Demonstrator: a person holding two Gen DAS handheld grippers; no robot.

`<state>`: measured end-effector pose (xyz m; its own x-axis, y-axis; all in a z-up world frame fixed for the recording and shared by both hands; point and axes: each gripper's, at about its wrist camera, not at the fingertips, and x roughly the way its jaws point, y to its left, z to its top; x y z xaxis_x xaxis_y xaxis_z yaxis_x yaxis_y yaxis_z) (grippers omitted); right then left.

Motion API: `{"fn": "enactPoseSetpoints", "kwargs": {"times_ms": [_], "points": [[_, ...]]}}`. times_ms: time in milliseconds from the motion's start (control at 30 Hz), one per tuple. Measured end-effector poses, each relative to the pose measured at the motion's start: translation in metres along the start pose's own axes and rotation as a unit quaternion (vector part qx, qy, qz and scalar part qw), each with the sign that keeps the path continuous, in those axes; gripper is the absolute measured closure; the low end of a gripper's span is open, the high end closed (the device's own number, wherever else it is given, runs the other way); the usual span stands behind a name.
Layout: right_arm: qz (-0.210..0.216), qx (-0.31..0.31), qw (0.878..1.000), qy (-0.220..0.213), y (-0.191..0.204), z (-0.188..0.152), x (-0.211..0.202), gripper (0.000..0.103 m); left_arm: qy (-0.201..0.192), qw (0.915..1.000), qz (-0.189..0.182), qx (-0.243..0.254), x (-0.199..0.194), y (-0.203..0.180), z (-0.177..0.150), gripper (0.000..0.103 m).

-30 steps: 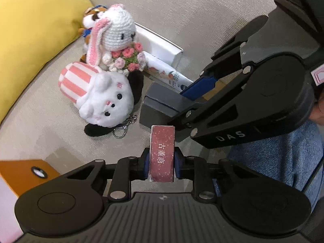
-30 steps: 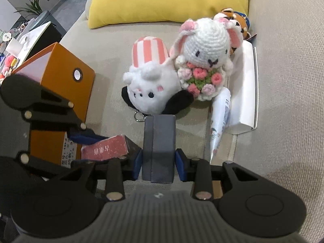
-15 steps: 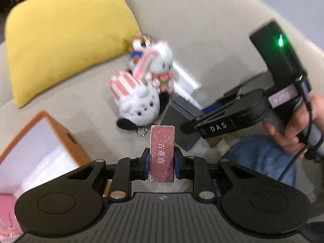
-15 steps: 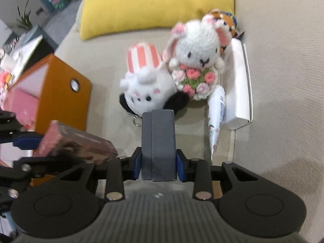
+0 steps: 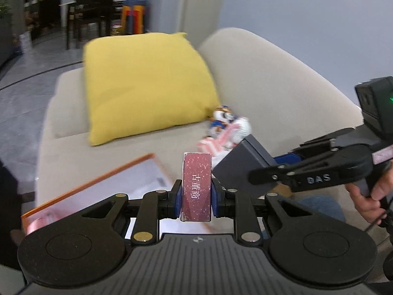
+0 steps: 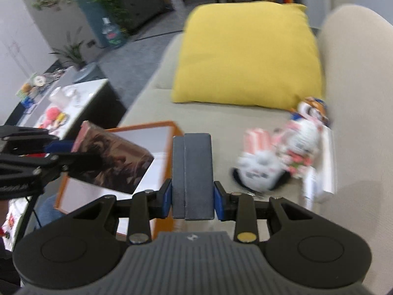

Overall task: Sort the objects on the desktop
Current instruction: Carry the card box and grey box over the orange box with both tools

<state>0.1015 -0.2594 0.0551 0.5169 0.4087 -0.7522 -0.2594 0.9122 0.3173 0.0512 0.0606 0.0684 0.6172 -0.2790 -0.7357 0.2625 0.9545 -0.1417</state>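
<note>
My left gripper [image 5: 196,198] is shut on a thin dark-red box [image 5: 197,186] with white lettering, held upright above the sofa. In the right wrist view that red box [image 6: 111,162] hangs at the left, over the open orange box [image 6: 169,132]. My right gripper [image 6: 192,198] is shut on a dark grey box [image 6: 192,174], which the left wrist view shows as the grey box [image 5: 245,166] lifted at the right. The plush toys [image 6: 277,157] lie blurred on the sofa seat, below and right of the grey box.
A yellow cushion [image 5: 145,83] leans on the beige sofa back [image 5: 270,81]. A white flat box and tube [image 6: 321,179] lie beside the plush toys. A low table with small items [image 6: 59,98] stands left of the sofa. A person's hand [image 5: 371,194] holds the right gripper's handle.
Both grippers have risen from the sofa seat with their boxes still held. The views tilted up, so the plush toys look smaller and farther and the room behind the sofa shows.
</note>
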Motion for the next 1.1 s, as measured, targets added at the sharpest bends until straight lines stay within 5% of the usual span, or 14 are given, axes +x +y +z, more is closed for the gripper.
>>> {"fn": "enactPoseSetpoints", "kwargs": {"times_ms": [533, 900, 1100], "points": [[0.047, -0.019, 0.995, 0.08, 0.094, 0.022, 0.122, 0.067, 0.012, 0.9912, 0.067, -0.113, -0.006, 0.109, -0.053, 0.077], [0.043, 0.004, 0.992, 0.121, 0.111, 0.034, 0.213, 0.067, 0.058, 0.979, 0.098, -0.169, 0.049, 0.164, -0.065, 0.077], [0.044, -0.004, 0.991, 0.122, 0.122, 0.037, 0.244, 0.067, 0.086, 0.9744, 0.134, -0.159, 0.066, 0.166, -0.063, 0.078]]}}
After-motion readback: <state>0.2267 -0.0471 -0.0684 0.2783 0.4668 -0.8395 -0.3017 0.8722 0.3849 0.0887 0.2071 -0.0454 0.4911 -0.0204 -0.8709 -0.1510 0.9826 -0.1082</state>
